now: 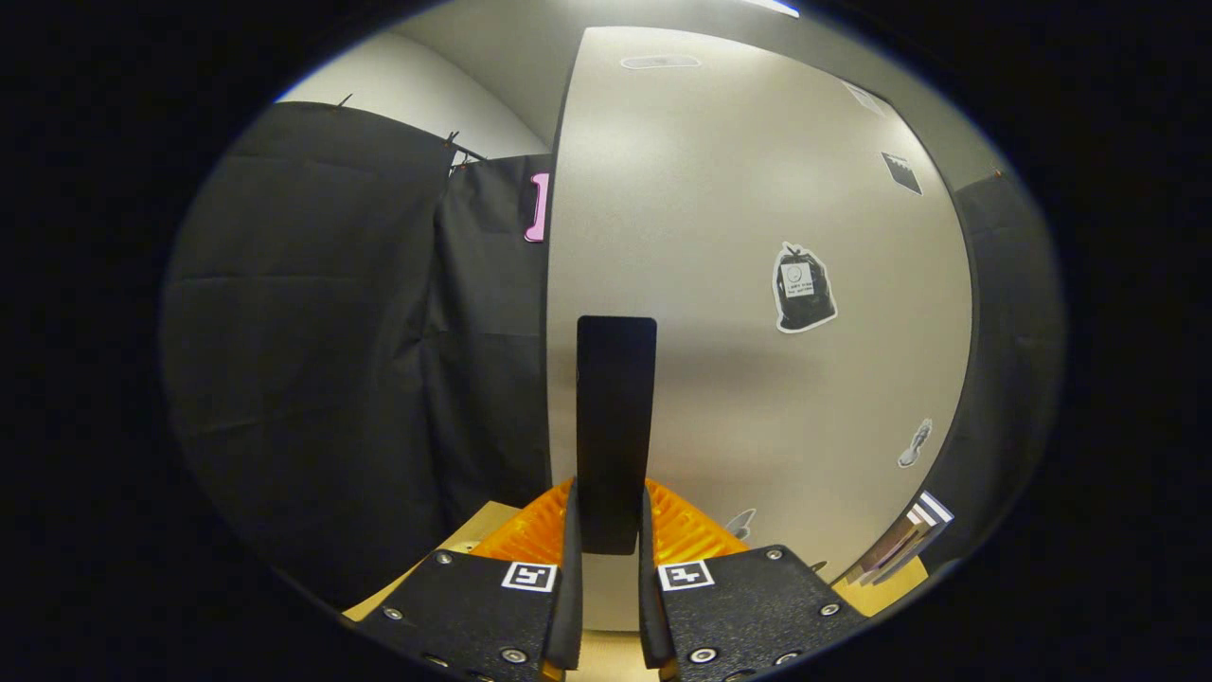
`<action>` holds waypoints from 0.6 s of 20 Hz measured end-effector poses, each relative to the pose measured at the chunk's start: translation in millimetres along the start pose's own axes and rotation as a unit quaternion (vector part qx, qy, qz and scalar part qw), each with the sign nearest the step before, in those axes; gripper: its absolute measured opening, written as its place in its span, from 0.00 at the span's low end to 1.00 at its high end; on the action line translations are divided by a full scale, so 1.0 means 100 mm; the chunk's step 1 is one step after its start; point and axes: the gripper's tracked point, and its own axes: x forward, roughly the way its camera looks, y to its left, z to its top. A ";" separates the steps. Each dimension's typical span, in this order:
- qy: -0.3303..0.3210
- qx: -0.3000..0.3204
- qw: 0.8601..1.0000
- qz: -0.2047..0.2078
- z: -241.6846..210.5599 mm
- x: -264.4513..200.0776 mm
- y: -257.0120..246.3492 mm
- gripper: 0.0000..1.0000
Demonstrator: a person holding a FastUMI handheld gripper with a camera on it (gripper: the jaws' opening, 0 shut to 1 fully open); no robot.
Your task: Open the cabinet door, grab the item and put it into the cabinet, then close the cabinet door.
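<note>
A pale grey cabinet door [757, 208] stands right in front of me, with several small stickers on it. Its upright black handle [615, 398] runs down between my fingers. My gripper [611, 516] is shut on the lower end of that handle, one finger pressing each side. The door's left edge [551, 284] stands out against the black cloth behind. I cannot tell how far the door stands from the cabinet.
Black cloth walls [312, 332] hang to the left and at the far right. Under the gripper is a light wooden surface [606, 654]. A flat striped thing like a book or box [904, 545] lies low on the right, by the door's bottom corner.
</note>
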 end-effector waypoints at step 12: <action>0.006 -0.007 0.994 0.106 -0.04 -0.33 -0.08 0.25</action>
